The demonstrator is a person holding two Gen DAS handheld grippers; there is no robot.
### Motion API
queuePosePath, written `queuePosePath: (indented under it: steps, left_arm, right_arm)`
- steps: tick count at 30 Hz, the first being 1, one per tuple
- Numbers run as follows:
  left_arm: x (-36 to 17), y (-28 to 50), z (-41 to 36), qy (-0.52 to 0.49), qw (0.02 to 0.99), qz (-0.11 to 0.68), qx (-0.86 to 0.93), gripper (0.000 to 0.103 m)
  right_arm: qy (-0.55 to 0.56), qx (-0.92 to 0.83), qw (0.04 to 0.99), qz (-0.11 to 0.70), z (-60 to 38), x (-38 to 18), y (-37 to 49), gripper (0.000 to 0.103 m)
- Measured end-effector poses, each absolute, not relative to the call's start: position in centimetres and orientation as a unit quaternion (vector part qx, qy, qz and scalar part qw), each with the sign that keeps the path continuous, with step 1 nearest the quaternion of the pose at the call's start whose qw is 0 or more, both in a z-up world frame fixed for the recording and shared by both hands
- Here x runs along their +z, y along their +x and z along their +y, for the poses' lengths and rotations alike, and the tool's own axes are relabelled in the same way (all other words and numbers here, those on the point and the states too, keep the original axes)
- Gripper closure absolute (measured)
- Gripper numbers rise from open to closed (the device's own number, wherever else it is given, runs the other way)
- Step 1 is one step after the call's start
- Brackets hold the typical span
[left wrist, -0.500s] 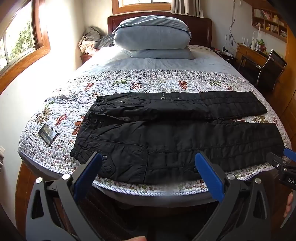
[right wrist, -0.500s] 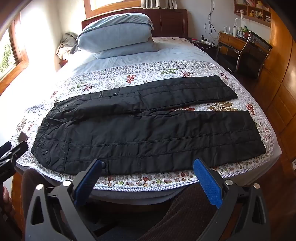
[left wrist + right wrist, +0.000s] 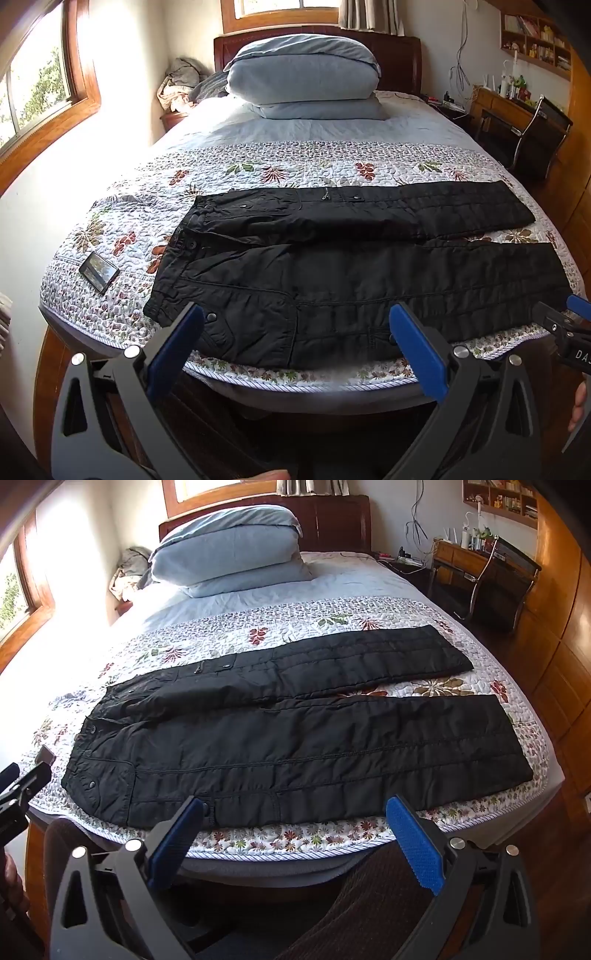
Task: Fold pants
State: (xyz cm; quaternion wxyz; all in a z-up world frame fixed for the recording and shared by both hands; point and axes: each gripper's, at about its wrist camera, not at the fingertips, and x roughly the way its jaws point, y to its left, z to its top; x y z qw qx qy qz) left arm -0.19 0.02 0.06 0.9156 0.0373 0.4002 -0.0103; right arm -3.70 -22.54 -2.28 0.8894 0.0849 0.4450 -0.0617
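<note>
Pants (image 3: 354, 280) flat along near bed (image 3: 295, 380) edge, unfolded. Left gripper (image 3: 295, 332), right gripper (image 3: 291, 830): released, off cloth. Approach step; next probably pinch near leg edge.

Shelf items (image 3: 535, 40) too small.

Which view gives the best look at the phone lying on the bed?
The left wrist view: the phone lies in full on the quilt, left of the pants waistband. The right wrist view shows only a corner of it at the left edge, behind the left claw.
</note>
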Motion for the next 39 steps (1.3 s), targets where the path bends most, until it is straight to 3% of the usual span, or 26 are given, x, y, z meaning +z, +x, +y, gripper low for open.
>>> queuePosePath:
  steps: [39]
  left_arm:
    - [-0.6,0.2,-0.1,0.049,0.915,0.402,-0.006,0.003]
  right_arm:
    - [0.091,-0.065,0.882,0.458,-22.6,-3.5,-3.2,0.003]
